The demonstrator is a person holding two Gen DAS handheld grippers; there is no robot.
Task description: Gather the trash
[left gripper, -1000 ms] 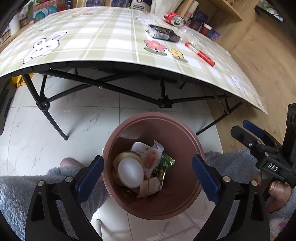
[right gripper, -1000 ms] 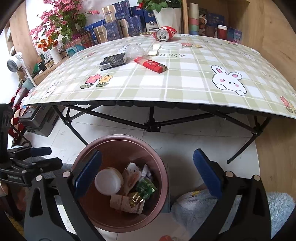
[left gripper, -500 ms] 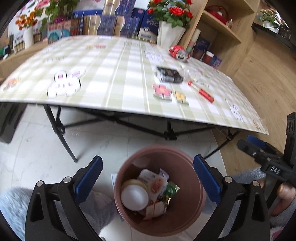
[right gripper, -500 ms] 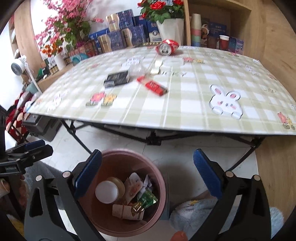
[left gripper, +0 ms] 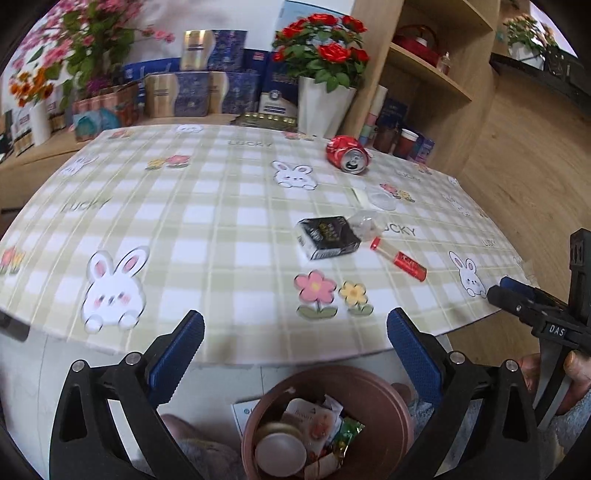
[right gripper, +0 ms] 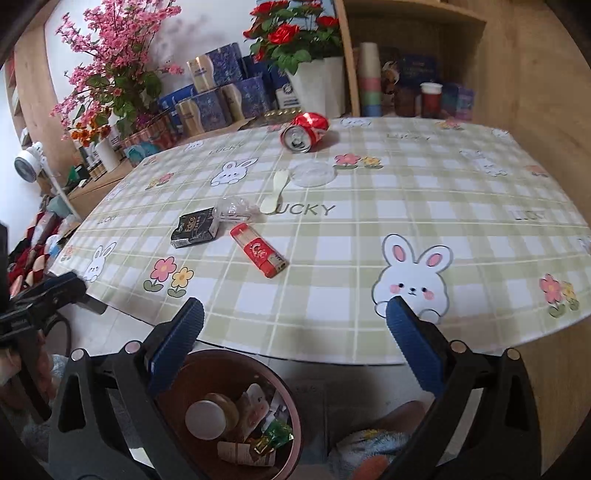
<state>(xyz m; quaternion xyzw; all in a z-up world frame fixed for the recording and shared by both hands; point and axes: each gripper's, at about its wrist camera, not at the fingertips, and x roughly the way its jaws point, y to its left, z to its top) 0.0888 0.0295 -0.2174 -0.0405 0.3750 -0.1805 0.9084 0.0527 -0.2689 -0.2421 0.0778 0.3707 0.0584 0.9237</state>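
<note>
Two handheld grippers hang side by side above a brown trash bin on the floor, both facing a table covered in a green checked cloth with rabbits and flowers.

The left gripper (left gripper: 295, 354) has its two blue-padded fingers (left gripper: 177, 350) spread wide apart, with nothing between them and nothing touching them. Through the gap you see the near edge of the table (left gripper: 221, 332) and, below it, the trash bin (left gripper: 399, 410). The right gripper (right gripper: 295, 354) is the same: fingers (right gripper: 413, 350) wide apart, empty, touching nothing. In its view the trash bin (right gripper: 291, 402) sits low and left, partly behind the left-hand finger.

The bin holds trash: a round white lid (right gripper: 205, 420), paper wrappers and a green foil wrapper (right gripper: 277, 432).

More trash lies on the table (right gripper: 369, 295), well beyond both grippers. A crushed red can (right gripper: 304, 131) lies on its side near the far edge. Nearer are a clear plastic lid (right gripper: 313, 173) and a small pale spoon (right gripper: 273, 195) just beside it. Closer still, a crumpled clear wrapper (right gripper: 236, 208) lies between a black box (right gripper: 195, 227) and a red tube (right gripper: 258, 250), which lies closest to the near edge.

In the left view, the can (left gripper: 349, 154), black box (left gripper: 328, 236) and red tube (left gripper: 400, 258) lie on the right half of the table.

Potted red roses (right gripper: 291, 33) and stacked boxes stand behind the table.
</note>
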